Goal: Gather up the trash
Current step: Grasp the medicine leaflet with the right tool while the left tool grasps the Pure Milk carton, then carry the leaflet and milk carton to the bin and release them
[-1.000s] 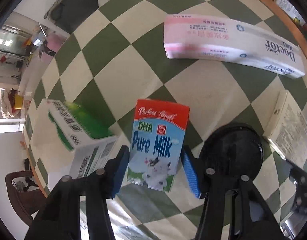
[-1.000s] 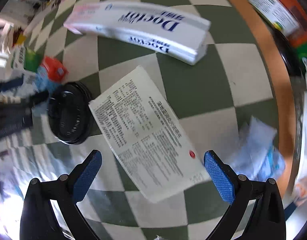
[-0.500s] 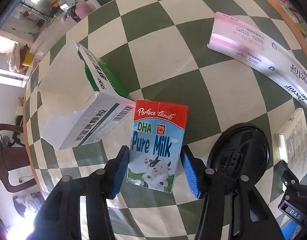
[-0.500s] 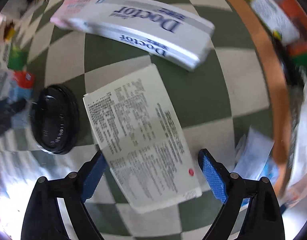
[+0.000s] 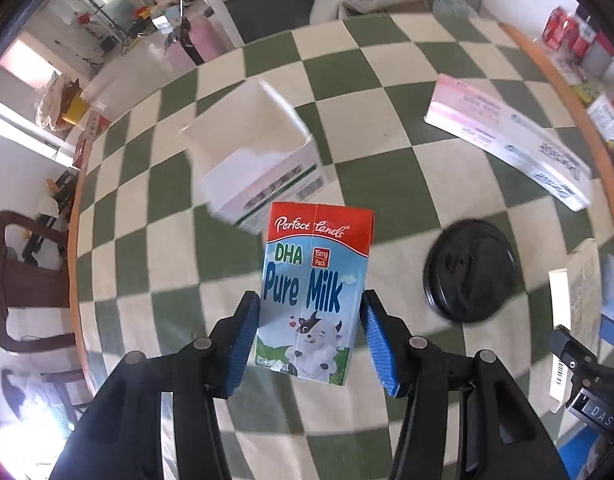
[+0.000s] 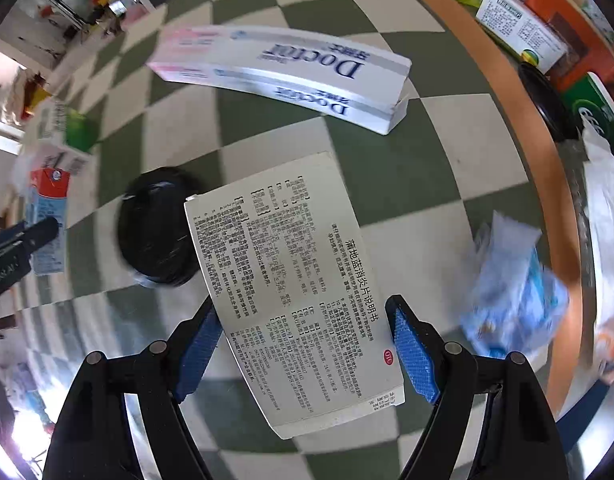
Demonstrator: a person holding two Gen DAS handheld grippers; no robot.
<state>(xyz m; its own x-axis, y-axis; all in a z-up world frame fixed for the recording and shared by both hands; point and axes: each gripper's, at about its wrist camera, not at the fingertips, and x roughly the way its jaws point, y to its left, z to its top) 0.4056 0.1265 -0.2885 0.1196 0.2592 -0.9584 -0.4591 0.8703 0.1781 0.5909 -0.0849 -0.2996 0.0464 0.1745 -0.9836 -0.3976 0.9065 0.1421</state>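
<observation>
Milk carton [image 5: 315,296] clamped between the blue pads of the left gripper [image 5: 311,340], lifted clear of the checkered counter [image 5: 387,184] – red top away from the camera, cartoon cow near the fingers. Flat white medicine box [image 6: 295,288] lying between the fingers of the right gripper [image 6: 307,348]; jaws have just been closing around it, left pad at its edge, right pad just beside the other edge, a firm grasp not yet certain.

By judgement, early in the collecting: one piece in hand, a second nearly taken, nothing seen dropped in any bin. Still on the counter: black round lid [image 5: 471,272] just beside the medicine box, long "Doctor" box [image 6: 291,76] further back, white and green carton [image 5: 259,176] behind the milk carton, crumpled blue and white wrapper [image 6: 511,292] near the wooden rim.

Left wrist view only: the front print of the milk carton, the open white side of the white and green carton, a dark chair [image 5: 23,280] beyond the counter edge, the room behind. Right wrist view only – the printed text on the medicine box, the blue wrapper whole, more boxes [image 6: 519,28] past the wooden rim, the milk carton small at far left with the left gripper on it.
</observation>
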